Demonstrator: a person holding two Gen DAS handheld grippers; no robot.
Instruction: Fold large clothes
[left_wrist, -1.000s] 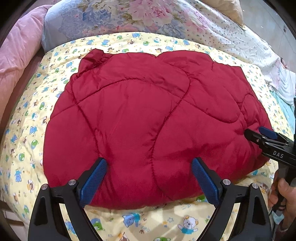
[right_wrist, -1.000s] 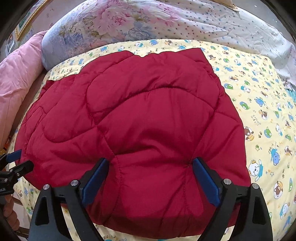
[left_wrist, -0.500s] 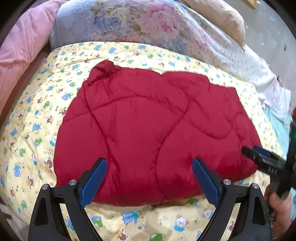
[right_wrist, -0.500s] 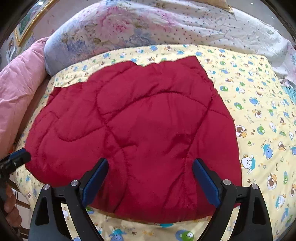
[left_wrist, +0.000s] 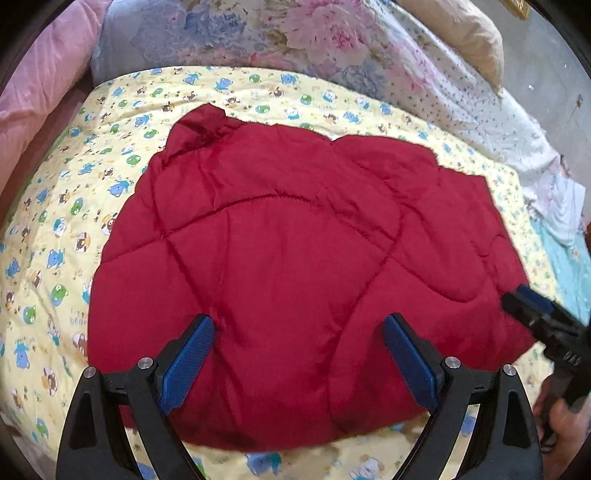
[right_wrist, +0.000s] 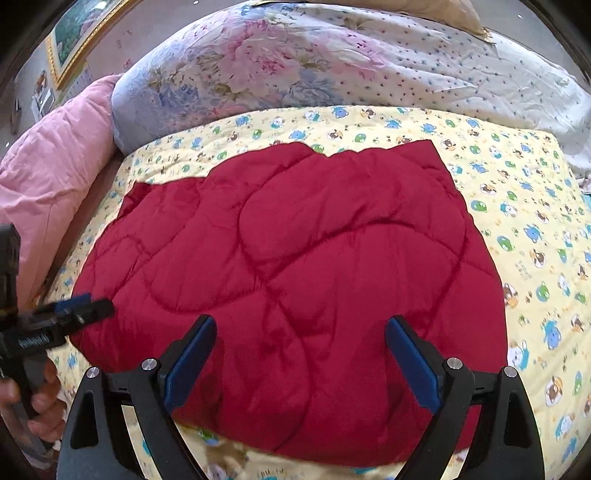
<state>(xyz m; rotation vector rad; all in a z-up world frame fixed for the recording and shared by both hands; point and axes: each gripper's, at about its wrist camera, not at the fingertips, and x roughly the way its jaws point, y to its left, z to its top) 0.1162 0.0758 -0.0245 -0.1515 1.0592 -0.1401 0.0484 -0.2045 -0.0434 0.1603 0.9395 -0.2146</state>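
Red quilted garment (left_wrist: 295, 280) (folded into a compact slab) lies flat on the yellow cartoon-print sheet (left_wrist: 66, 229) near the bed's front edge. Left gripper (left_wrist: 299, 354) and right gripper (right_wrist: 301, 354) hover over its near hem, jaws spread wide, grasping nothing.

Both the left gripper (left_wrist: 299, 354) and the right gripper (right_wrist: 301, 356) pull back from the red quilted jacket (left_wrist: 295, 266), exposing more cartoon-print sheet (left_wrist: 55, 229) around it.

One red quilted garment (left_wrist: 295, 266), one yellow cartoon-print sheet (left_wrist: 66, 229), two grippers: left (left_wrist: 299, 354), right (right_wrist: 301, 356).
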